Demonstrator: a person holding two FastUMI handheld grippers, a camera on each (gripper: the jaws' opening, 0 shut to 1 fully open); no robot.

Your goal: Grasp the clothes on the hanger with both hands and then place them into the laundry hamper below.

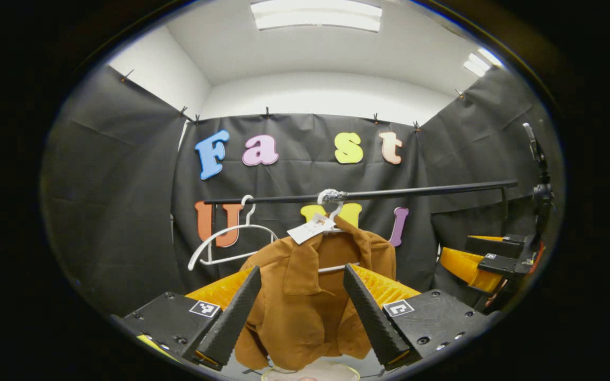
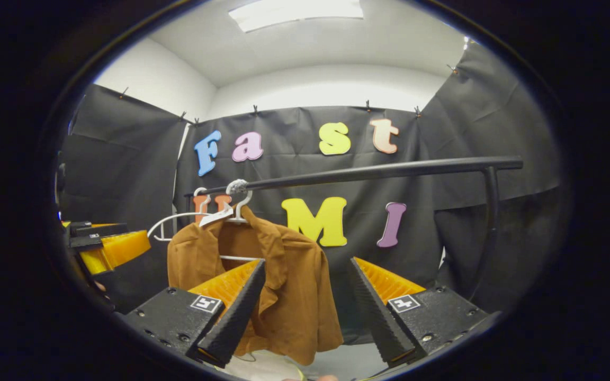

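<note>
A brown shirt (image 1: 305, 312) hangs on a white hanger (image 1: 337, 267) from a black rail (image 1: 416, 190), with a paper tag (image 1: 310, 228) at its collar. My left gripper (image 1: 302, 272) is open and faces the shirt's chest, short of the cloth, with nothing between its fingers. In the right gripper view the shirt (image 2: 294, 307) hangs left of centre. My right gripper (image 2: 307, 262) is open too, level with the shirt's right side and not touching it. A pale rim (image 1: 310, 371) shows below the shirt; I cannot tell whether it is the hamper.
An empty white hanger (image 1: 220, 238) hangs on the rail left of the shirt. The rail's upright post (image 2: 490, 227) stands at the right. A dark stand (image 1: 540, 185) rises at the far right. Black cloth walls close in behind and on both sides.
</note>
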